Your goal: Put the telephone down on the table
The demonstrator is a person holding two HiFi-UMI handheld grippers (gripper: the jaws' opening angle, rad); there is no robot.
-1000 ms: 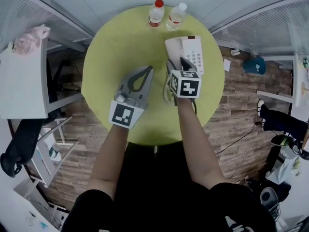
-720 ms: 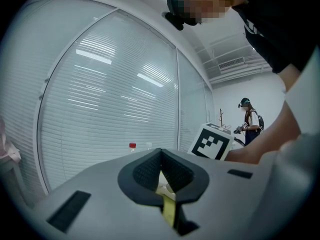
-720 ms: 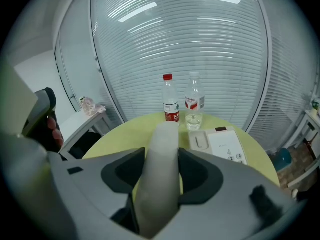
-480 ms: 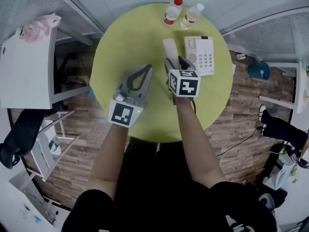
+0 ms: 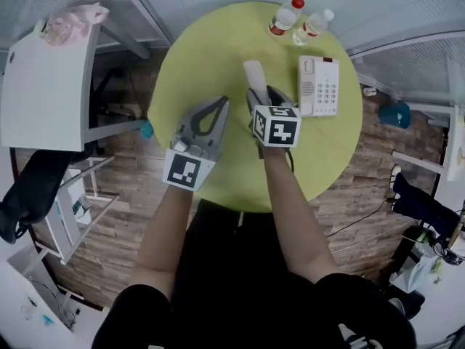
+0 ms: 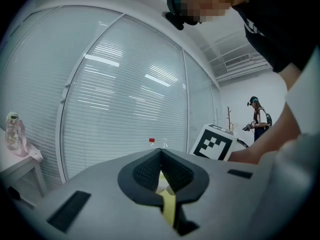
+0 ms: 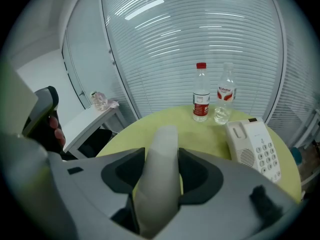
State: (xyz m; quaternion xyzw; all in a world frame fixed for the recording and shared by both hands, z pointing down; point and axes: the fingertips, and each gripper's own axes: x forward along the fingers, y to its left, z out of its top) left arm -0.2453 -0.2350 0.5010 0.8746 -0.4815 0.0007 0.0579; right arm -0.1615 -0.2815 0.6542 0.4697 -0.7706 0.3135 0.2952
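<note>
Head view: your right gripper [image 5: 263,97] clamped the handset [image 5: 253,75] over the table [image 5: 211,57], just left of the telephone base [image 5: 320,86]. Left gripper view: your left gripper [image 6: 161,156] was closed — empty. Right gripper view: the handset sat pinched between the jaws, left of the telephone base.

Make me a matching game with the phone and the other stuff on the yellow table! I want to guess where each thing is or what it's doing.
Things:
1. handset
2. telephone base
3. red-capped bottle
4. left gripper

Clues:
A. at the far edge of the table, beside a clear bottle
B. shut, holding nothing
C. clamped in the right gripper
D. lying flat on the table, right of both grippers

Pairs: 1-C, 2-D, 3-A, 4-B
</note>
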